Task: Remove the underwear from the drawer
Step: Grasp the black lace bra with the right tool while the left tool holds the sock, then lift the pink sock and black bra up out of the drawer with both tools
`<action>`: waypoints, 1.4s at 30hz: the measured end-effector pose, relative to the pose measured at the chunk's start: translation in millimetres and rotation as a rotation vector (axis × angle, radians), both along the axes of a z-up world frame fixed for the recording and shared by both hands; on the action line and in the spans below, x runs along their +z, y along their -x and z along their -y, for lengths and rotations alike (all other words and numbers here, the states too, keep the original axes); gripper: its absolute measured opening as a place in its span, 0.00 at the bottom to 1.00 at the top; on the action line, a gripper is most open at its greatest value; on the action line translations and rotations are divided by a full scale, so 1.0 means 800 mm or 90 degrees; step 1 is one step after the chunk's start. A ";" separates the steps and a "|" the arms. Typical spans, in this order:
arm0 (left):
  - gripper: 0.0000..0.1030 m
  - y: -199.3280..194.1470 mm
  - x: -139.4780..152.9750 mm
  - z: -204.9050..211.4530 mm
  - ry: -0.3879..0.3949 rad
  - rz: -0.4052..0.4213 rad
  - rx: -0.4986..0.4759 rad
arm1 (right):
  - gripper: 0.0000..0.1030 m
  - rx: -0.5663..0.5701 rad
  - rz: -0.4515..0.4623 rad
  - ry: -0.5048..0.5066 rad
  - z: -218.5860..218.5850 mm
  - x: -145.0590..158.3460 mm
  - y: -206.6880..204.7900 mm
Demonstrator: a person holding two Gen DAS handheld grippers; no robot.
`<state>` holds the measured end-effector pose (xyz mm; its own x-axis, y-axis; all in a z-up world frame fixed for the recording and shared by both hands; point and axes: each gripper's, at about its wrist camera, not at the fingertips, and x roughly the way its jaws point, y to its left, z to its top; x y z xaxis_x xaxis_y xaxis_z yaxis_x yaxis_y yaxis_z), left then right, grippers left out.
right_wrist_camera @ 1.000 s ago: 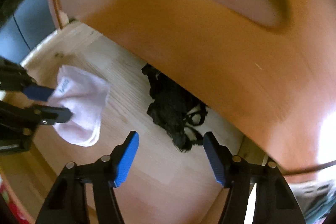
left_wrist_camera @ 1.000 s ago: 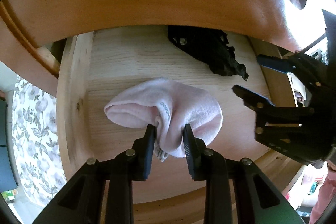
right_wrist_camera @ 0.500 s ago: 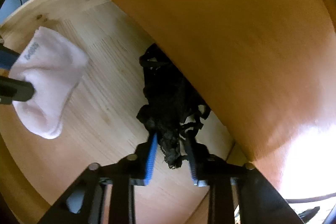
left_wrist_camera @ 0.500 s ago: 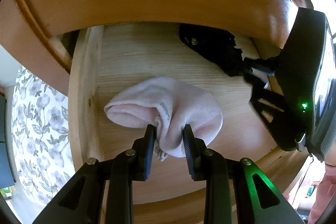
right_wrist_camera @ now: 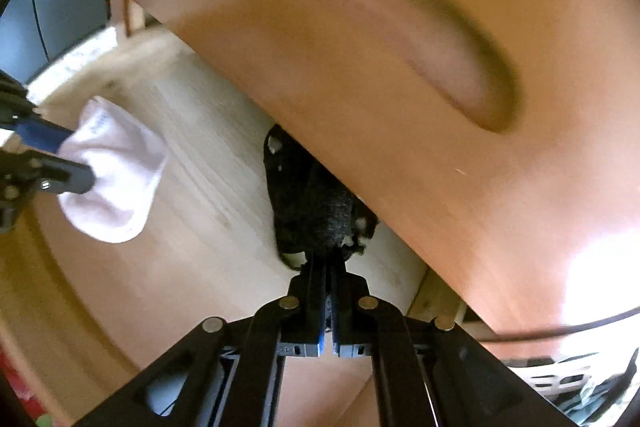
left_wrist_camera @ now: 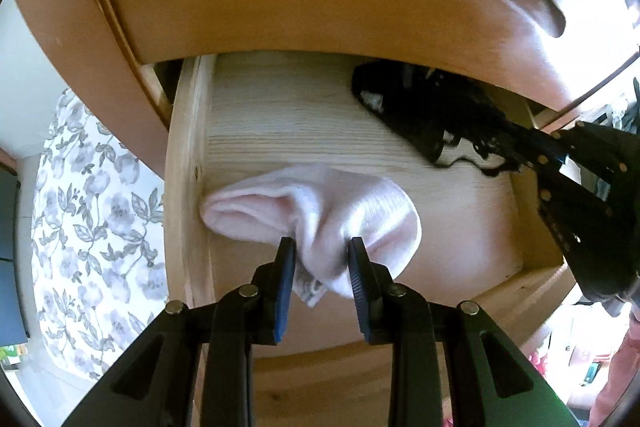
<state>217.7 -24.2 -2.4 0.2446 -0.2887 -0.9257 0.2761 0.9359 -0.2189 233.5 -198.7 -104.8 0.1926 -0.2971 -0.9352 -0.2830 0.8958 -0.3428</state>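
Open wooden drawer, pale pine floor, orange-brown front of the drawer above overhanging its far part.

Item 1: black underwear, a crumpled dark garment with lacy edging, lying at the far right of the drawer floor, partly under the overhanging front. Its near end is caught between the pads of the right gripper, whose jaws are pressed together on the fabric; a fold of black cloth shows in the narrow slit between the blue pads. In the left wrist view the same garment stretches rightward into that gripper's tip.

Item 2: pale pink sock, bunched, at the near left of the drawer, its toe touching the left side wall. The left gripper pinches its cuff end between blue pads, jaws narrowing slightly on the cloth.

Writing: a small grey printed mark on the sock, too blurred to read.

Outside, left: floral-patterned fabric.
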 end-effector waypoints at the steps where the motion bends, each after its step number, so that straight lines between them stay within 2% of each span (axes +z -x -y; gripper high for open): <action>1: 0.23 0.004 0.005 0.002 0.002 0.004 -0.001 | 0.02 -0.001 0.006 -0.005 0.005 0.007 0.006; 7: 0.23 0.021 0.027 0.010 -0.002 0.021 -0.008 | 0.02 -0.024 0.036 -0.037 0.013 0.050 0.028; 11: 0.23 0.023 0.022 0.013 -0.009 -0.002 0.000 | 0.02 -0.029 0.055 -0.042 0.010 0.073 0.053; 12: 0.27 0.021 0.022 0.010 -0.015 -0.008 0.007 | 0.02 -0.031 0.060 -0.042 0.011 0.082 0.054; 14: 0.46 0.013 0.014 0.011 -0.024 -0.021 0.021 | 0.02 -0.035 0.073 -0.050 0.012 0.093 0.058; 15: 0.60 0.009 0.010 0.012 -0.024 -0.026 0.028 | 0.02 -0.036 0.077 -0.051 0.014 0.101 0.061; 16: 0.65 0.005 0.007 0.013 -0.022 -0.032 0.034 | 0.02 -0.035 0.081 -0.053 0.015 0.109 0.065; 18: 0.66 -0.008 -0.005 0.015 -0.020 -0.055 0.049 | 0.02 -0.029 0.085 -0.053 0.011 0.113 0.071; 21: 0.71 -0.028 -0.029 0.022 -0.049 -0.100 0.068 | 0.02 -0.025 0.084 -0.053 0.018 0.112 0.078; 25: 0.72 -0.052 -0.053 0.031 -0.061 -0.150 0.083 | 0.02 -0.030 0.084 -0.063 0.025 0.104 0.080; 27: 0.72 -0.060 -0.063 0.038 -0.084 -0.163 0.082 | 0.02 -0.031 0.086 -0.067 0.030 0.105 0.082; 30: 0.73 -0.068 -0.069 0.050 -0.117 -0.165 0.073 | 0.02 -0.034 0.087 -0.073 0.035 0.104 0.083; 35: 0.71 -0.076 -0.065 0.061 -0.141 -0.149 0.055 | 0.02 -0.039 0.088 -0.083 0.041 0.101 0.083; 41: 0.50 -0.066 -0.049 0.076 -0.151 -0.116 0.042 | 0.02 -0.051 0.093 -0.087 0.043 0.106 0.083; 42: 0.42 -0.065 -0.047 0.075 -0.150 -0.112 0.041 | 0.01 -0.054 0.093 -0.086 0.044 0.107 0.083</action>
